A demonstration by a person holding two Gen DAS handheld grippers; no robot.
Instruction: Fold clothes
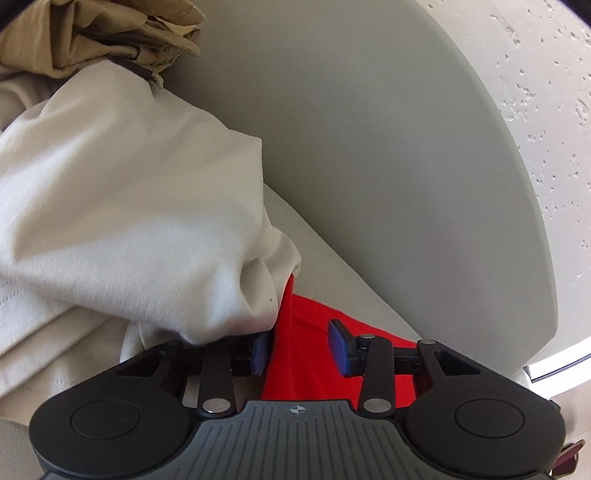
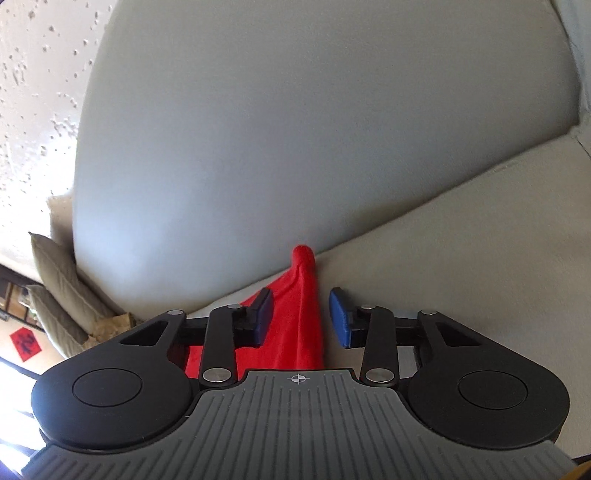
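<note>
Red soft cloth garment (image 1: 314, 354), matt, w/ fine knit look, at lower centre of left wrist view. Cream-white cotton-like cloth (image 1: 122, 206) at left is smooth, matt; a beige, thinner crumpled fabric (image 1: 92, 33) at upper left. Grey sofa cushion (image 2: 295, 129) looks smooth and matt, maybe leather-like. White wall (image 1: 546, 92), upper right, is rough and pitted. Left gripper (image 1: 301, 352): matt black plastic arms, shiny metal rivets, blue rubbery pads (image 1: 338, 347), ribbed grey base.

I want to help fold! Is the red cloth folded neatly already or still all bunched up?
Still bunched up. The red cloth rises in a wrinkled ridge between the open right tool, not flat.
</note>
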